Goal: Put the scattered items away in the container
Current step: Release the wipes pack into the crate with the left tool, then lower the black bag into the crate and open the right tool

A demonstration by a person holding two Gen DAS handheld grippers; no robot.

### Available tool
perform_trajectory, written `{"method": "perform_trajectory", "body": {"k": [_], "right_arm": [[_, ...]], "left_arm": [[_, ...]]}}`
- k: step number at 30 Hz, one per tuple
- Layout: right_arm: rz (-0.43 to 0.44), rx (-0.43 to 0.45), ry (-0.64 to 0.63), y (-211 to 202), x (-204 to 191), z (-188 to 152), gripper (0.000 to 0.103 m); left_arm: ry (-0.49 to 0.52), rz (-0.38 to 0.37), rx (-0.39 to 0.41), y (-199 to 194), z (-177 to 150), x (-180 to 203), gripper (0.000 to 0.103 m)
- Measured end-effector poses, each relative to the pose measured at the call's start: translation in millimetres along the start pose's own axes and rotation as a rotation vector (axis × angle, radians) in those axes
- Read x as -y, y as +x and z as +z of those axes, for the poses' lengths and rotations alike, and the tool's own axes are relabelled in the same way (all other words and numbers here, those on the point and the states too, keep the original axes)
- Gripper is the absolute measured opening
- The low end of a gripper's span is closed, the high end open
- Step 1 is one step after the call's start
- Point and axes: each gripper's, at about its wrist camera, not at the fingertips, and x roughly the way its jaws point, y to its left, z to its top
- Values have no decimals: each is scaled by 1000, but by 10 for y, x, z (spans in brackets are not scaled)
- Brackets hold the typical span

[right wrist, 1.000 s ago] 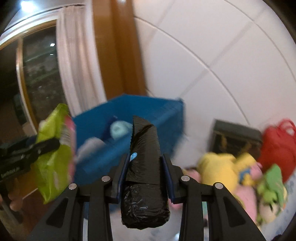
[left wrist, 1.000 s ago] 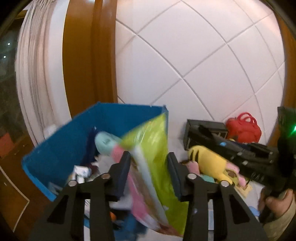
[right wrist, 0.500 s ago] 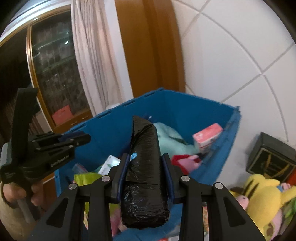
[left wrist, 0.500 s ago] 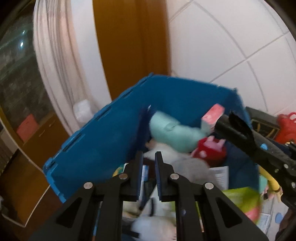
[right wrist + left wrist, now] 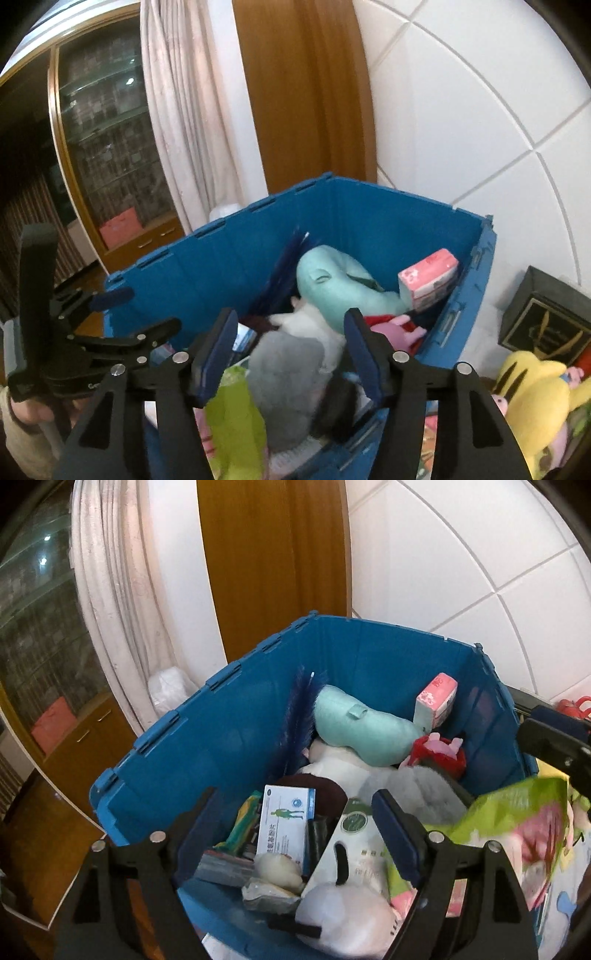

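Only the right wrist shows the yellow plush (image 5: 532, 391) outside the blue crate (image 5: 369, 218).

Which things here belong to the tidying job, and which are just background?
Job: blue crate; in it, the teal plush, pink tissue pack and green bag; yellow plush waiting on the floor.

Background: curtain, glass cabinet, black box.

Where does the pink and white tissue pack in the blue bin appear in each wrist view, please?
Left wrist view: the pink and white tissue pack stands upper right, against the bin's right wall.
Right wrist view: it sits right of centre, by the same wall.
Shared landmark: the mint-green plush toy just left of it, inside the blue plastic bin.
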Motion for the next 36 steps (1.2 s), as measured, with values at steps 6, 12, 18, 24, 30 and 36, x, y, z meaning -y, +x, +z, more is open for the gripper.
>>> {"method": "perform_trajectory", "body": {"k": [6,12,18,24,30,36], "right_arm": [[11,-41,-73,-265,-125,-177,63],[-5,-84,-85,-350,-137,-432,63],[-41,-17,-1,-608,28,-504,100],[-104,20,39,-915,199,-628,103],[-171,19,104,-1275,558,-884,103],[-235,17,157,-1657,977,-1153,103]], "left_arm": [[9,-3,17,-165,-150,1,83],[25,-33,17,-303,-286,95,83],[35,-72,43,-548,-390,291,83],[75,-119,77,-807,-489,655,84],[110,-180,95,-990,-541,1130,84],[153,-236,107,-1151,-590,1683,84]]}}
